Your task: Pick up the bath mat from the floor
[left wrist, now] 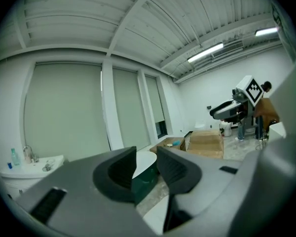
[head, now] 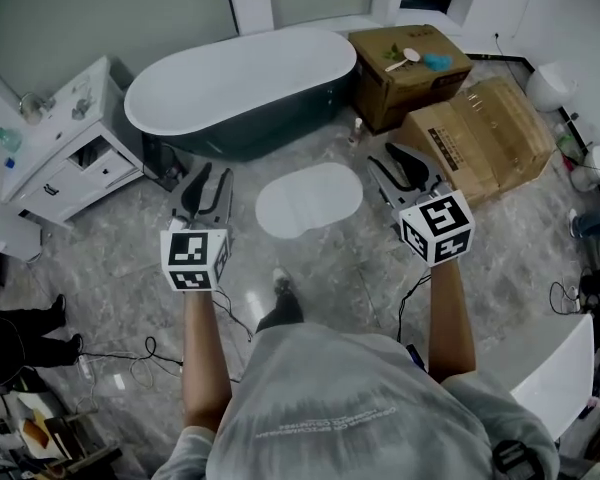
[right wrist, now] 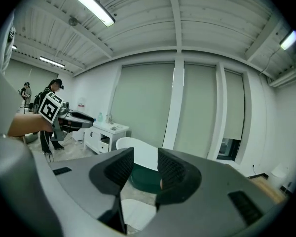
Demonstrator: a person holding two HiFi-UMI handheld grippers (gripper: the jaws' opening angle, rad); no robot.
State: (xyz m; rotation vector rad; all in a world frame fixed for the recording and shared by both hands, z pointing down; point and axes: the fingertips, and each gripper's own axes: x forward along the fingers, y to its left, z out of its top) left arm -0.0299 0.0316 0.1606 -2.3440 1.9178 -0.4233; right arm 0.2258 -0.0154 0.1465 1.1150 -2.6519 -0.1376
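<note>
A white oval bath mat (head: 308,200) lies flat on the grey marble floor just in front of the bathtub. My left gripper (head: 212,175) hangs to the left of the mat, above the floor. My right gripper (head: 383,156) hangs to the mat's right. Both are open, each with a narrow gap between its jaws and nothing in it. In the left gripper view the gripper (left wrist: 145,168) looks over the tub, and a pale strip of the mat (left wrist: 154,217) shows below. In the right gripper view the gripper (right wrist: 145,168) points at the tub, with the mat (right wrist: 135,212) beneath.
A dark bathtub (head: 240,88) with a white inside stands behind the mat. Two cardboard boxes (head: 410,63) (head: 480,133) sit at the back right, with a small bottle (head: 357,128) beside the tub. A white vanity cabinet (head: 75,148) is at left. Cables (head: 150,353) trail on the floor.
</note>
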